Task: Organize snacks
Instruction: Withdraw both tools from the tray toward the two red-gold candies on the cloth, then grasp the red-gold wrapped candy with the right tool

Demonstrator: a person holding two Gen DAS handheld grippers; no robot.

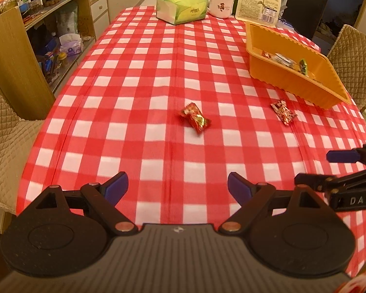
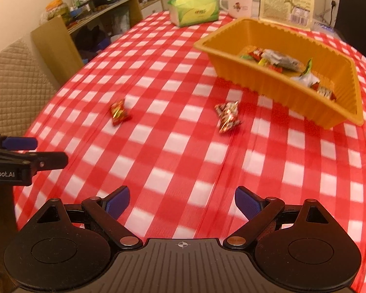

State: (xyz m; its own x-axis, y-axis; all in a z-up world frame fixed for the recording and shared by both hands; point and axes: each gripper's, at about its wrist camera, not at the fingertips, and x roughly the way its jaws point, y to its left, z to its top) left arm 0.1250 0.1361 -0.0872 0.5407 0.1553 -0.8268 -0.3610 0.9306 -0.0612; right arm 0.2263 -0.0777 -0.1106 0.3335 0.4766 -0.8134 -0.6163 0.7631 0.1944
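We see two red-wrapped candies [image 1: 194,119] [image 2: 227,116] loose on the red-checked bench [image 1: 144,78], near the orange tray [image 2: 268,83] that holds more snacks at right. Our left gripper [image 1: 178,189] and right gripper [image 2: 182,201] hover released, fingers apart. A tissue box [image 1: 181,6], a mug [image 1: 220,5] and shelves [image 1: 68,12] lie far.

"DAS" on right gripper [image 1: 329,168] body; "nRobot.AI" on left gripper [image 2: 48,151] body; other print unreadable.
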